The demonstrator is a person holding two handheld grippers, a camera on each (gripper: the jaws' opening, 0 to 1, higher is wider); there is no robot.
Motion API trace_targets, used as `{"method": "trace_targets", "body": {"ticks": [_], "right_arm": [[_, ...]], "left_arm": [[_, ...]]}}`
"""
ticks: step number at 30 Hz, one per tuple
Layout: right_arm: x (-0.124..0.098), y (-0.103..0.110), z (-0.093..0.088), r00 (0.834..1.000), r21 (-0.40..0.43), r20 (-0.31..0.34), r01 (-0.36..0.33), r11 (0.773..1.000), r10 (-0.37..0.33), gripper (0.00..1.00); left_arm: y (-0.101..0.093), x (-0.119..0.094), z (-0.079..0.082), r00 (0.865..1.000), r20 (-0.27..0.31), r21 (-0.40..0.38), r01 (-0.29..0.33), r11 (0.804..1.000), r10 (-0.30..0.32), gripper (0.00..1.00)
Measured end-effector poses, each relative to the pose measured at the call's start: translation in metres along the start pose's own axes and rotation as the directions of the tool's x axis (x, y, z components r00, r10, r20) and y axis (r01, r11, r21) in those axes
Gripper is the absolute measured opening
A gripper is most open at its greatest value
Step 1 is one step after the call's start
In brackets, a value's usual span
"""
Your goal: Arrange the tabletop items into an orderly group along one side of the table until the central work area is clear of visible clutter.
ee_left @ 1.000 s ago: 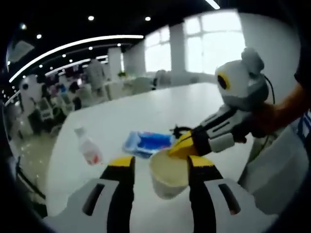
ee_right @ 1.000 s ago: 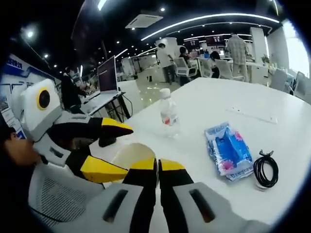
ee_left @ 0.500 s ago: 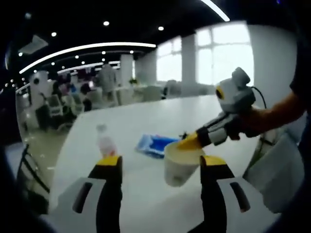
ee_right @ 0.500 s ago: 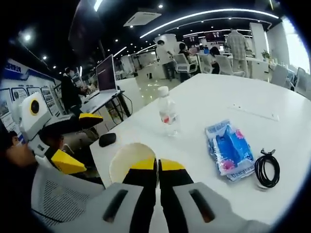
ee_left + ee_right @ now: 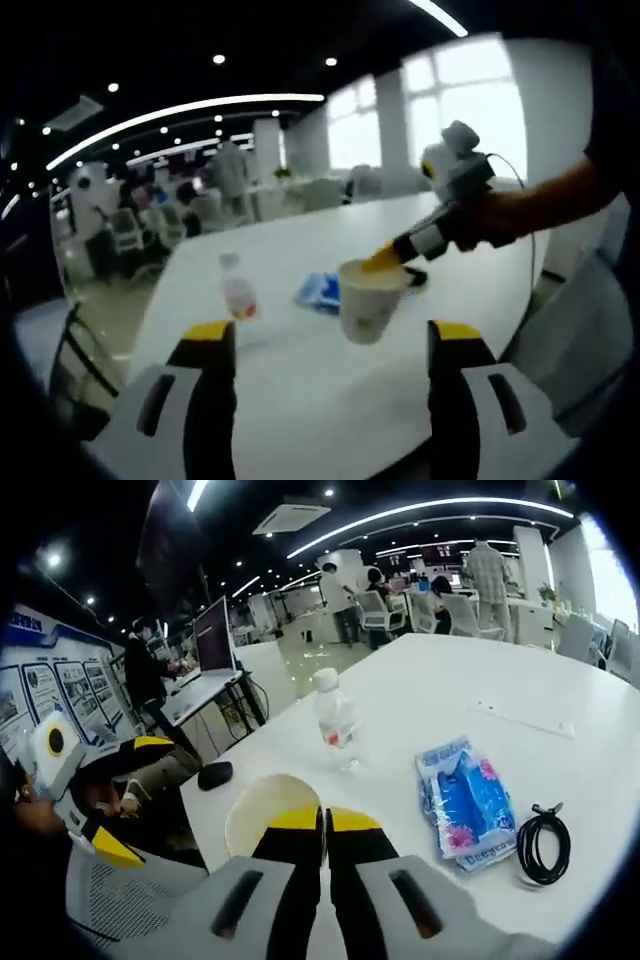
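Cup (image 5: pixel 368 300) hangs above the table (image 5: pixel 300 390), its rim pinched in my right claw (image 5: pixel 324 825), jaws nearly shut on it. My left claw (image 5: pixel 330 345) has drawn back, jaws spread wide, holding nothing. The cup can now be carried toward the bottle (image 5: pixel 335 718), blue packet (image 5: pixel 458 802) and cable (image 5: pixel 540 845)

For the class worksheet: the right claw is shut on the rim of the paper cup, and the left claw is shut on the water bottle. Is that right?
Not quite. The left claw is open and clear of the water bottle, as the left gripper view shows. The right claw is indeed shut on the rim of the paper cup.
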State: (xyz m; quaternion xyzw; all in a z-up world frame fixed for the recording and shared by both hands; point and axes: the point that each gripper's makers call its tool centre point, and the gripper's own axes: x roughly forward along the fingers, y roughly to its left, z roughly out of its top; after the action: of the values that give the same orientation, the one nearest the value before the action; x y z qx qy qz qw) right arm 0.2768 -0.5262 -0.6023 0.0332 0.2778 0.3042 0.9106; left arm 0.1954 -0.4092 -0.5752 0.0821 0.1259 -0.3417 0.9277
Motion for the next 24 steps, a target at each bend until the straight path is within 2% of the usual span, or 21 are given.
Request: {"method": "trace_targets", "body": {"ticks": [6,10,14,18,24], "right_arm": [[0.002,-0.011,0.011,1.0,0.006,0.007,0.006,1.0,-0.006,0.0],[0.005,-0.018,0.019,1.0,0.017,0.01,0.006,1.0,-0.006,0.0],[0.008,-0.023,0.029,1.0,0.035,0.017,0.002,0.999,-0.003,0.0],[0.016,-0.03,0.041,1.0,0.065,0.026,-0.007,0.998,0.005,0.0],[0.029,-0.037,0.05,1.0,0.089,0.026,-0.014,0.996,0.012,0.0]], "left_arm": [[-0.001,-0.002,-0.01,1.0,0.002,-0.035,0.001,0.999,-0.001,0.82],[-0.004,0.0,-0.009,0.999,0.037,-0.052,0.017,0.998,-0.015,0.89],[-0.004,0.003,-0.014,1.0,0.02,-0.057,0.022,0.998,-0.021,0.92],[-0.007,0.004,-0.013,0.999,0.032,-0.064,0.037,0.997,-0.035,0.95],[-0.009,0.006,-0.015,0.999,0.023,-0.087,0.045,0.995,-0.043,0.99]]}}
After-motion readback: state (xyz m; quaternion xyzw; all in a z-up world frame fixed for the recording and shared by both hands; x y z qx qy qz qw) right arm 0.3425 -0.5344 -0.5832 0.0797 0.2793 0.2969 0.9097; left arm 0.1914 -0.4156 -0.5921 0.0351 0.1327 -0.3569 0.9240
